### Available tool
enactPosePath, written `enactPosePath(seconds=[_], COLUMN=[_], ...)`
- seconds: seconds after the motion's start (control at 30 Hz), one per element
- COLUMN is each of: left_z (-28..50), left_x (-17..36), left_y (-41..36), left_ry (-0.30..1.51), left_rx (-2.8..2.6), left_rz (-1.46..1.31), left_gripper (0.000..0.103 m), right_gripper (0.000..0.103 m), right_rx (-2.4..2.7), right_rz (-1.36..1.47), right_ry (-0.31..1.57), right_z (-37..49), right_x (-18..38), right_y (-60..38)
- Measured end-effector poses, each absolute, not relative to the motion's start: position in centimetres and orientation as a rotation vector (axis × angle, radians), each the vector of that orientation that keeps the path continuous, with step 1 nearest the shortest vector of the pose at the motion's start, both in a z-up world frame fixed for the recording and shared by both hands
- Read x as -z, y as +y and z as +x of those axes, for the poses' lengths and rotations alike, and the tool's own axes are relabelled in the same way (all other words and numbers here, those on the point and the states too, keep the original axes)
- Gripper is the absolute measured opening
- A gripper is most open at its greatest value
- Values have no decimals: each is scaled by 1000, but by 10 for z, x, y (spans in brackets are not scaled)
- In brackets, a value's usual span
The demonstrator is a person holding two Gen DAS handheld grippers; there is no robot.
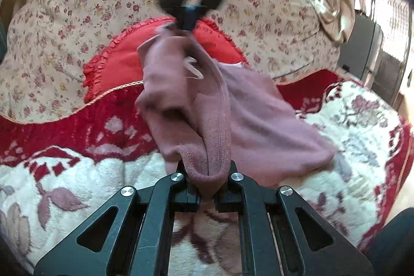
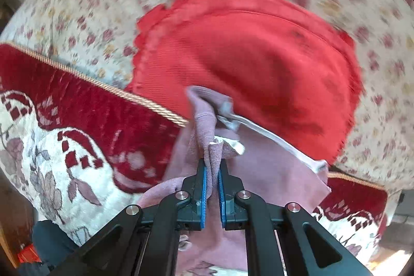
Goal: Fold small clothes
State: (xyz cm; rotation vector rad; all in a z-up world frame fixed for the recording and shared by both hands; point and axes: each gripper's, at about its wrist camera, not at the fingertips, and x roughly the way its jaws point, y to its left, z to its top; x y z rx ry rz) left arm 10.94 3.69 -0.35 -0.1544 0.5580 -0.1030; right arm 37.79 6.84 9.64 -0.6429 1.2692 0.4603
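The pink cloth (image 1: 207,105) hangs between the two tools, just above the blanket (image 1: 77,185), with a white tag (image 2: 271,133) showing on it. The left tool (image 1: 207,181) is squeezed tight on the thick hem at the near end, and the right tool (image 2: 212,179) pinches a bunched bit of the cloth between its blue pads (image 2: 204,188) at the far end. Past the right tool lies a red pillow (image 2: 258,56) on a flowery sheet (image 1: 64,17).
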Motion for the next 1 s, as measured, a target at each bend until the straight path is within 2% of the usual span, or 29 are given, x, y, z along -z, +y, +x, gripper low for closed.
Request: enactPosePath(seconds=[0.17, 0.37, 0.8, 0.87, 0.93, 1.0], left_z=[109, 123, 173, 179, 180, 178], left_x=[-15, -20, 24, 32, 35, 35], left_y=[25, -30, -132, -135, -133, -129], left_ry=[506, 505, 651, 699, 729, 751], left_rx=[181, 287, 406, 401, 414, 437], left_rz=[-185, -128, -114, -116, -136, -161], left_gripper=[5, 5, 5, 6, 7, 11], right_gripper=[7, 7, 7, 7, 11, 25], right_rx=[-481, -512, -512, -524, -496, -459], right_rz=[-529, -438, -381, -385, -374, -281], right_ry=[1232, 1197, 1177, 1122, 1096, 1092], right_z=[391, 408, 441, 441, 443, 447], right_x=[-94, -79, -29, -20, -12, -8], right_y=[2, -67, -174, -180, -186, -201])
